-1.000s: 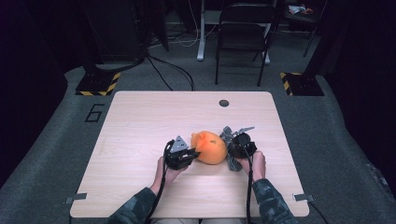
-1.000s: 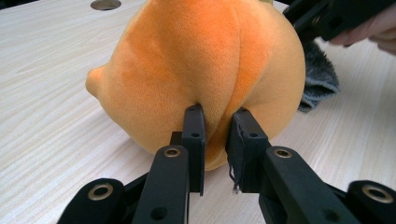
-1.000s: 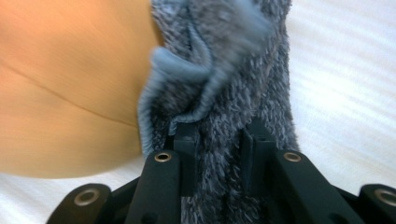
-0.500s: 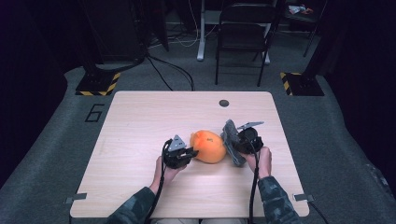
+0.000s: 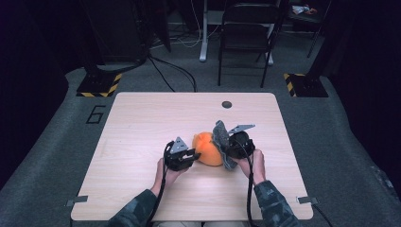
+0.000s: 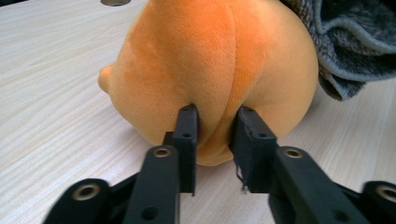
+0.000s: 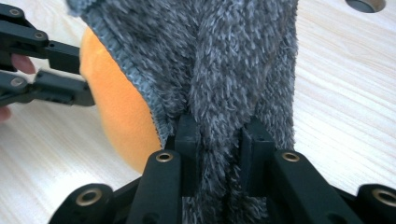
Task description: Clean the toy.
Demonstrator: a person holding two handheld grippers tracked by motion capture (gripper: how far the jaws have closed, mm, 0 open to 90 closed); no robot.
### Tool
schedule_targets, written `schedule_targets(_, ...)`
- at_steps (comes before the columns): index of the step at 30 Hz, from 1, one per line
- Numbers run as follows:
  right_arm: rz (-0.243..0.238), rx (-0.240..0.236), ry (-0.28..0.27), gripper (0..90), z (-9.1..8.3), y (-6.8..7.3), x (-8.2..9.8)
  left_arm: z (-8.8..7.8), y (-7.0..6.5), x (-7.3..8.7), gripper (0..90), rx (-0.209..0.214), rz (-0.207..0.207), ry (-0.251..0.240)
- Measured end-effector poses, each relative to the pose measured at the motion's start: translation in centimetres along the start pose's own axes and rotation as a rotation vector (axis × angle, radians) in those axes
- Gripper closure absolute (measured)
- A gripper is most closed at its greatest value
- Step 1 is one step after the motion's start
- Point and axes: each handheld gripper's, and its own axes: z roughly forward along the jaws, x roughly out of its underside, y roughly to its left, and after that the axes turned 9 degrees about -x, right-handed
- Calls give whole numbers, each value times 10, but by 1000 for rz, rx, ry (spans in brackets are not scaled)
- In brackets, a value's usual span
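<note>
An orange plush toy lies near the middle of the wooden table. My left gripper is shut on a fold of the plush at its left side. A grey fuzzy knit cloth hangs against the toy's right side, partly draped over it. My right gripper is shut on that grey cloth, pinching a bunched fold between its jaws. In the right gripper view the orange plush peeks out from under the cloth's hem, with the left gripper against it.
A round cable hole sits near the table's far edge. A black folding chair and stands with yellow-black striped bases are on the grey carpet beyond the table.
The right gripper has lifted the grey cloth higher and pulled it up along the plush's right side. The left gripper stays clamped on the toy.
</note>
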Motion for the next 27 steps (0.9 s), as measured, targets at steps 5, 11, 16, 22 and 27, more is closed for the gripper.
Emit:
schedule_targets(5,5,14,-9,726,3,-1,1,3,-6,1,541,-30,35,19)
schedule_targets(11,8,17,-19,725,5,-4,3,7,-16,4,483,-77,114,29)
schedule_targets(16,10,14,-33,724,6,-4,4,9,-17,8,660,-94,114,7)
schedule_targets(22,7,21,-44,724,2,-5,2,5,-13,5,809,-73,84,-11)
schedule_targets(27,14,18,-70,724,-10,-5,-3,-1,-11,-2,833,-38,55,-14)
